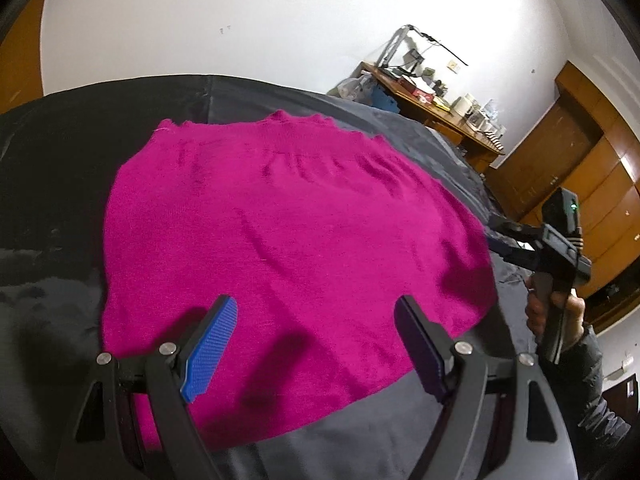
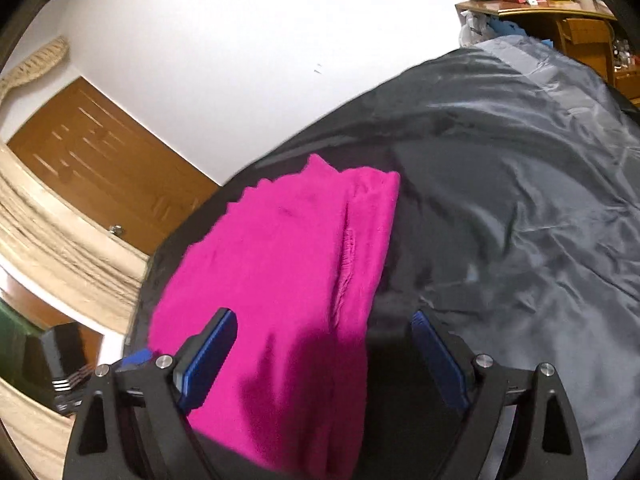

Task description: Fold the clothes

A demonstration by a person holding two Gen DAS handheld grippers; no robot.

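Knitwear in bright magenta, a sweater, lies spread on a dark grey cover over what looks like a bed, its ribbed hem at the far edge. In the left wrist view the left tongs hang over the near edge of the sweater, blue pads wide apart, with nothing between them. At the right of that view a hand holds the other tool beside the sweater's right side.

In the right wrist view the right tongs also stand wide apart and empty, above the sweater's right edge, where a strip of knit already lies doubled over along a lengthwise crease. The picture is a little blurred there.

Judging by this, the folding is under way and the step in hand is an approach for the next grasp. The next move calls for both tongs to come down onto the near edge or corners, pinch the knit, and carry it evenly toward the hem.

No box, basket or other container for the clothes shows; a cluttered wooden desk stands in the background.
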